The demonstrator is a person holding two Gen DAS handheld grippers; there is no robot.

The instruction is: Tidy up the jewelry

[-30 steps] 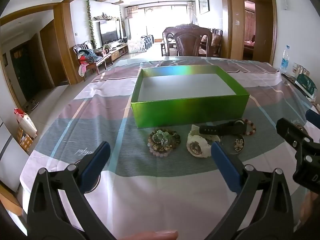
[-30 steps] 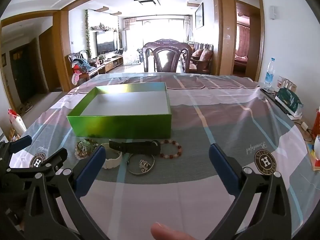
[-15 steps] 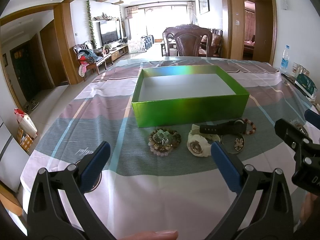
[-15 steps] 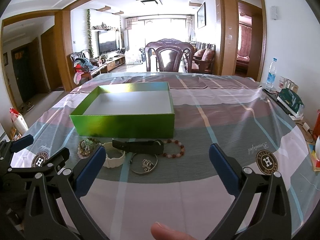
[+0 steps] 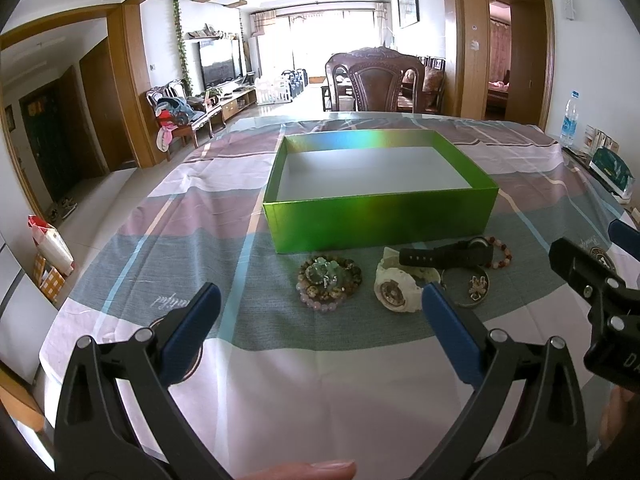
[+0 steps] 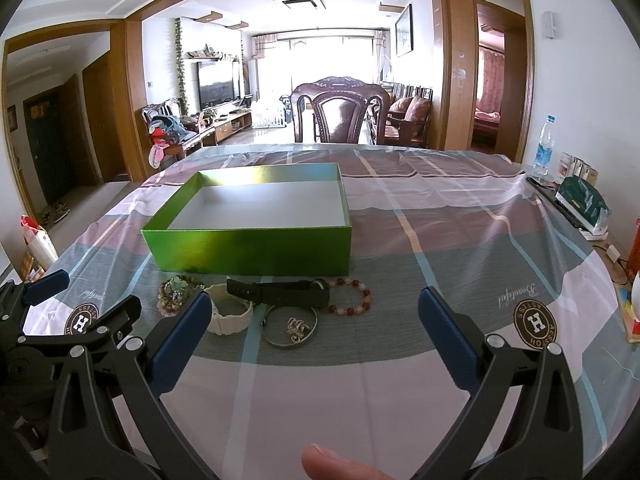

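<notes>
Hovering over the near edge of the table (image 6: 400,400): left hand-held gripper (image 5: 320,320) and right hand-held gripper (image 6: 314,326), both with jaws spread wide, nothing between them. A fingertip (image 6: 340,462) shows at the bottom of each wrist view. Left one sits just left of the right one, close together.

Jewelry lies in a cluster on the striped tablecloth (image 5: 160,216), ahead of both grippers and apart from them:
- beaded bracelets piled with a green stone piece (image 5: 329,278), leftmost
- white watch (image 5: 396,286), next to it
- black watch (image 6: 280,292), strap lying across the white watch's band
- silver bangle with a small charm inside it (image 6: 291,327), nearest the right gripper
- red-and-pale bead bracelet (image 6: 350,300), rightmost, touching the black watch's head

Green box (image 5: 380,224) sits just behind the cluster, open, white floor bare. Farther back: a dark wooden chair (image 6: 340,110) at the far table edge, a water bottle (image 6: 544,148) at far right.
</notes>
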